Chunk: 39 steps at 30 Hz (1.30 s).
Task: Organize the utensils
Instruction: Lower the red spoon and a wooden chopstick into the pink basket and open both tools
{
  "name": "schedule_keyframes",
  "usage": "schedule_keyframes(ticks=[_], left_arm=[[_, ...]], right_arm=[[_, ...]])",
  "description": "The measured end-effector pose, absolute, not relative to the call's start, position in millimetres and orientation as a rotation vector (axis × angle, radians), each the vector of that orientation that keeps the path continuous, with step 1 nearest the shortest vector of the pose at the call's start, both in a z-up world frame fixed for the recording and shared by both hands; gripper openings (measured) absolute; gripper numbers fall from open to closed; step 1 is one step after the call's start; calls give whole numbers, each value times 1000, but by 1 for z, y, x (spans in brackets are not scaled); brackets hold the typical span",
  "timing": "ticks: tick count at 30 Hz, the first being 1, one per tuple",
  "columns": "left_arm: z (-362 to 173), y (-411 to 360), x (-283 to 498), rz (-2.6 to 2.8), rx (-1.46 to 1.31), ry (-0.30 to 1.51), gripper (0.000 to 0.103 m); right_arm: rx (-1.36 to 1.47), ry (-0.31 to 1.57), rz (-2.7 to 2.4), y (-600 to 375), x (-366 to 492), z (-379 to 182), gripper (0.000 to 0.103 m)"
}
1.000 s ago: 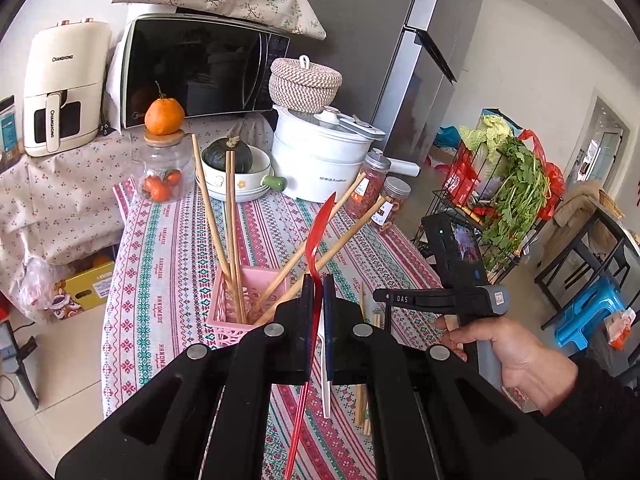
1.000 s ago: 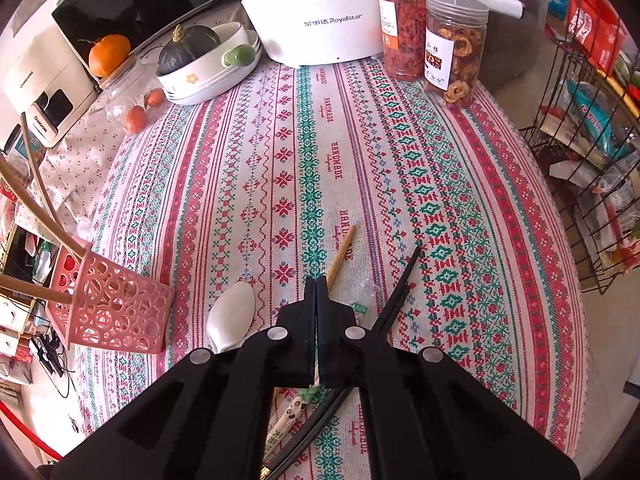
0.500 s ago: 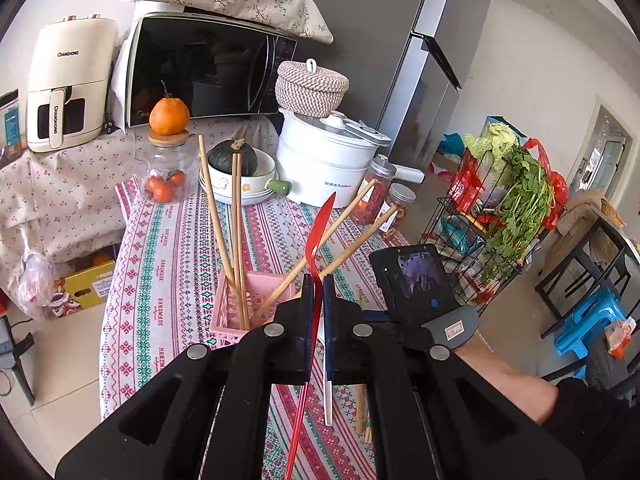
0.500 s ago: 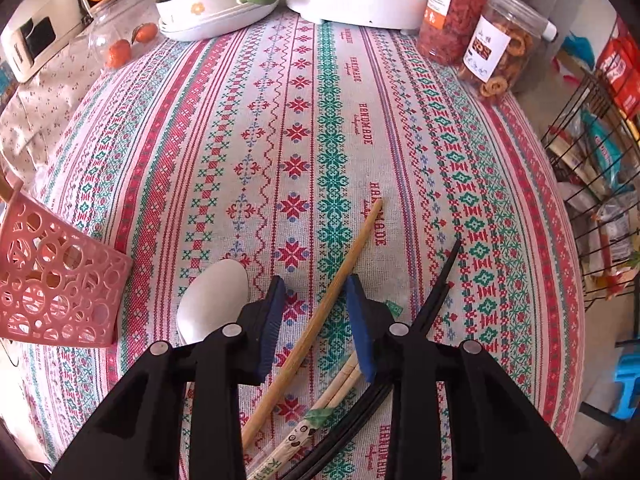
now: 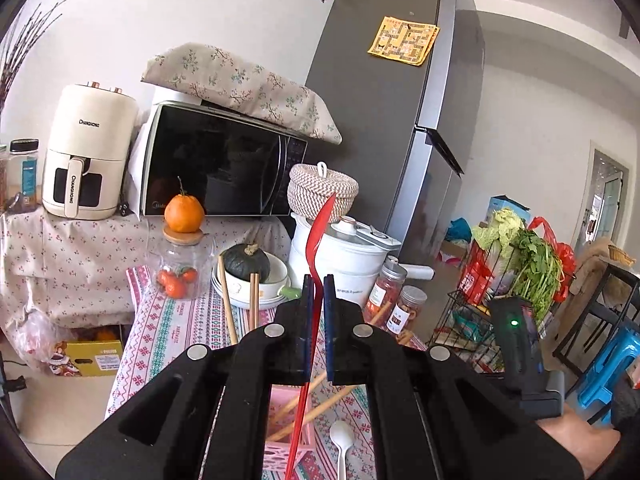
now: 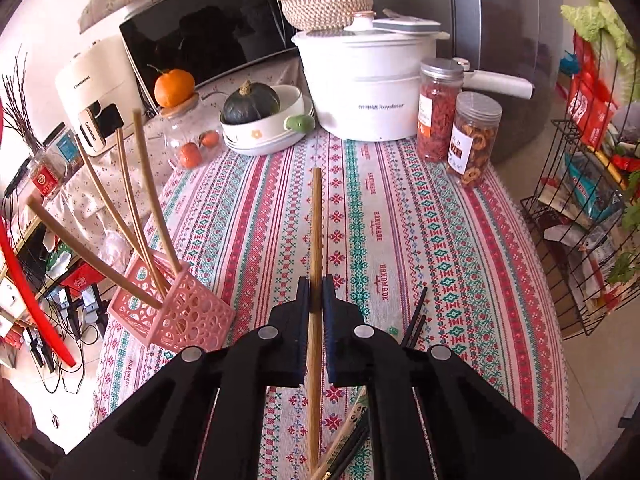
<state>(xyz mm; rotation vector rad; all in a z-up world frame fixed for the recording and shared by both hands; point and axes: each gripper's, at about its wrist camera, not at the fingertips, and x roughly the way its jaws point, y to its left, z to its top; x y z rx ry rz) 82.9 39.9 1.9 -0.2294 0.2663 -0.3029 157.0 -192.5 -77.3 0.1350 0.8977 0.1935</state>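
- Left claw (image 5: 316, 280): pinching red utensil (image 5: 318, 232) upright above pink basket (image 5: 280, 446); best lowered straight down between the sticks already inside.
- Pink basket (image 6: 176, 308): on worktop (image 6: 400, 220), left of right claw, holding several chopsticks.
- Right claw (image 6: 316, 286): clamped on wooden chopstick (image 6: 316, 220), lifted off cloth; swing left, tip down, release over basket.
- Black chopsticks (image 6: 416, 316): flat on worktop, right side.

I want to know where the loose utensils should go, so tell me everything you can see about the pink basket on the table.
The pink basket is a small square holder, plastic by the look of it, with walls pierced by round holes. It stands on the striped tablecloth near the table's left edge. Several wooden chopsticks stand in it, fanning out at a slant. The left tool holds a red utensil just above it. Neither tool touches the basket.
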Motion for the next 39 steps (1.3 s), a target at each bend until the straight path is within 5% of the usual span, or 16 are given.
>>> schedule_keyframes(ticks=[18,21,26,28,34,39], left_arm=[[-52,33,128,-179,-226,306,5],[-51,37,126,-168,-230,351,28],[-40,43,114,-144,-201,435,42],[-35,48,107,-126,-186,476,62],[-24,65,91,-68,-147,633,95],[-30,80,81,-50,-150,720,96]], right_arm=[[143,763,257,-203,138,-37,7],[154,752,267,-203,134,-32,7],[161,700,289,-201,121,-12,7],[168,672,306,-199,114,-1,7],[189,565,368,-186,94,34,7],[194,493,420,-165,86,52,7]])
